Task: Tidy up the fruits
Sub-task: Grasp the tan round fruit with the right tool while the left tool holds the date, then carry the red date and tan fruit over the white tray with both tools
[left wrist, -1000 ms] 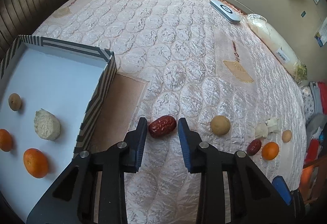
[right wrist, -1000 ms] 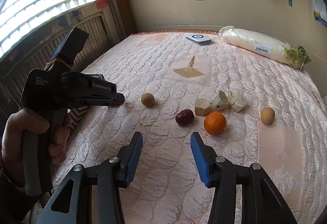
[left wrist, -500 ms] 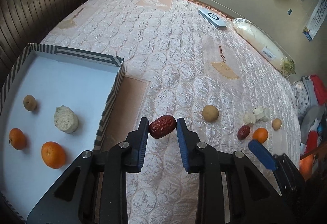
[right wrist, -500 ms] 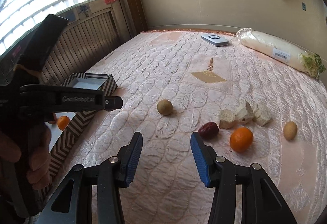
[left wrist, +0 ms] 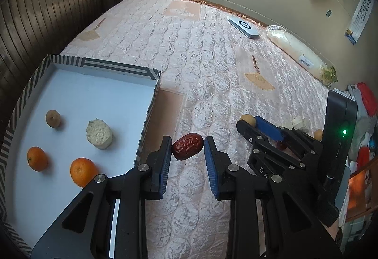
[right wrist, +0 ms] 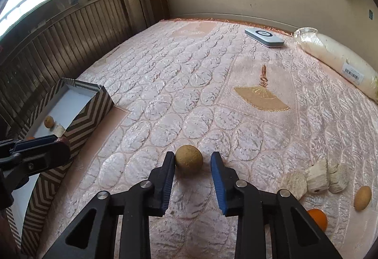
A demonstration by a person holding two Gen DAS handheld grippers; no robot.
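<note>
My left gripper point(left wrist: 187, 142) is shut on a wrinkled red date point(left wrist: 187, 146), held just above the quilt beside the striped box point(left wrist: 151, 105). Two oranges point(left wrist: 82, 171), a small brown fruit point(left wrist: 53, 118) and a white chunk point(left wrist: 99, 133) lie on the box's white floor. My right gripper point(right wrist: 192, 156) straddles a round brown fruit point(right wrist: 189, 159) resting on the quilt. Its jaws are closing: the left pad touches the fruit, and a narrow gap shows at the right pad. An orange point(right wrist: 317, 217), a tan fruit point(right wrist: 362, 197) and white chunks point(right wrist: 314, 176) lie to the right.
A pink quilted bed point(right wrist: 189, 84) carries everything. A white flat device point(right wrist: 264, 37) and a wrapped white radish point(right wrist: 335, 63) lie along the far edge by the wall. Dark wooden slats point(right wrist: 70, 41) run along the left. Bags and clutter point(left wrist: 363, 136) crowd the right side.
The left gripper rose with the date and drifted toward the box. The right gripper travelled forward to the brown fruit, and its jaws narrowed around it.
</note>
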